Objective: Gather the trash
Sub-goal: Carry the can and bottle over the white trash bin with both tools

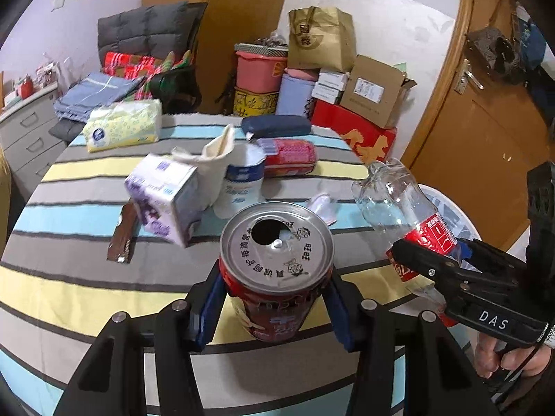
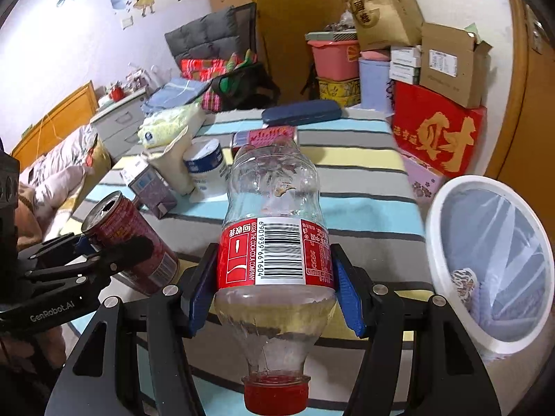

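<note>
My left gripper (image 1: 276, 303) is shut on an opened red drink can (image 1: 274, 287), held a little above the striped tablecloth (image 1: 69, 287). In the right wrist view that can (image 2: 128, 239) hangs tilted at the left in the left gripper (image 2: 111, 242). An empty clear cola bottle (image 2: 277, 242) with a red label and red cap lies between the blue pads of my right gripper (image 2: 275, 277), which is shut on it, cap towards the camera. The left wrist view shows this bottle (image 1: 399, 201) at the right, in the right gripper (image 1: 437, 249).
A white bin (image 2: 437, 242) with a plastic liner stands beside the table's right edge. On the table lie a milk carton (image 1: 163, 197), a paper bag (image 1: 215, 166), a white cup (image 1: 242, 187), another red can (image 1: 291, 156), a brown wrapper (image 1: 121, 239), a tissue pack (image 1: 121, 126) and a dark case (image 1: 275, 125).
</note>
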A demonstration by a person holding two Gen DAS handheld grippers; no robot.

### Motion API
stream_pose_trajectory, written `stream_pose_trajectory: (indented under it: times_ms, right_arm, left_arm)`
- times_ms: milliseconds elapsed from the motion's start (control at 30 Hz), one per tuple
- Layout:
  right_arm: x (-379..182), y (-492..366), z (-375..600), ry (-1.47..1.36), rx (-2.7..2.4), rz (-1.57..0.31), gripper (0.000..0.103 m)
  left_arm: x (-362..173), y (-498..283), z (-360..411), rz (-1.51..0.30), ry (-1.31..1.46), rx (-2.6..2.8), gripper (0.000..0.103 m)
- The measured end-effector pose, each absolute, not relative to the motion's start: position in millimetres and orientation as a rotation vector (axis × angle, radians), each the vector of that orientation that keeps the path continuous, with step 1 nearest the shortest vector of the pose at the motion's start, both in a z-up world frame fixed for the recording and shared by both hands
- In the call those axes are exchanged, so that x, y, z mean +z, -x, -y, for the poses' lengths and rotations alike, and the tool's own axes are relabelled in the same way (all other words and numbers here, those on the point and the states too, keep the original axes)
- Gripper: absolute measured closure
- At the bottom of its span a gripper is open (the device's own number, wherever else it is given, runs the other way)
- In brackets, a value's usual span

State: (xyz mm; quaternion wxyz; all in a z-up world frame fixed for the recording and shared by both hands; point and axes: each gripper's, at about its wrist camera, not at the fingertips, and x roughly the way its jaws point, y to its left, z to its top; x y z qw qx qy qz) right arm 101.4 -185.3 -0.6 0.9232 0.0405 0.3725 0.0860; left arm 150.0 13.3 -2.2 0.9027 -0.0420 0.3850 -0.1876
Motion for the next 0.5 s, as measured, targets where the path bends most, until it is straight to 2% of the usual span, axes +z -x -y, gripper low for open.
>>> stream_pose_trajectory:
  times_ms: [500]
  right_arm:
    - [17.1,-83.4,247.4,-0.155,0.029,-0.690,0.040]
  left_arm:
    - [32.9,-149.9,72.8,-0.736,0.012,-0.515,0.050]
